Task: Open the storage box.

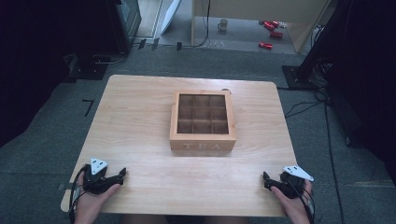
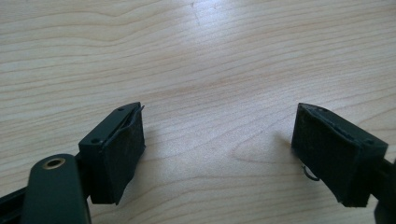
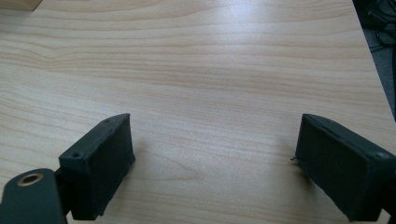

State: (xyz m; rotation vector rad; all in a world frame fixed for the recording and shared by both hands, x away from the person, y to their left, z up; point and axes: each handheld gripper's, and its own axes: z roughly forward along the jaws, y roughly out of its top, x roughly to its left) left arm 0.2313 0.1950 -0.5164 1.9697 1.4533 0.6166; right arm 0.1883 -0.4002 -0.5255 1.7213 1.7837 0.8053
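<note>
At the near table edge, jaws first:
Left jaws: spread wide, nothing between them but bare wood grain; black pads face each other across the gap.
Right jaws: spread wide too, holding nothing, bare wood under them.
Left gripper (image 1: 122,173): rests low at the near left corner of the table (image 1: 140,116), tips pointing inward along the near edge; grey three-cornered plate on top, cable trailing off the edge.
Right gripper (image 1: 266,179): mirrors it at the near right corner, tips pointing inward; same plate and cable.
Hands: one behind each gripper, coming in from the bottom of the high view; they look parked, a start pose by my read.
Tea box (image 1: 202,120): wooden, marked TEA on its near face, sits mid-table, square to the person, well apart from both grippers and roughly between them.
Box lid: framed pane on top, nine compartments showing through; looks closed flat, compartments look empty, hard to be sure.
Box corner (image 3: 18,4): sliver of it at the top left of the right gripper view.
Why centred: probably so either gripper reaches it equally.
Likely step: nothing touched; reach for the box front comes first, I judge.
Small dark thing behind box (image 1: 225,90): too small to tell.
Floor (image 1: 46,107): grey carpet, cables, clutter far back.
</note>
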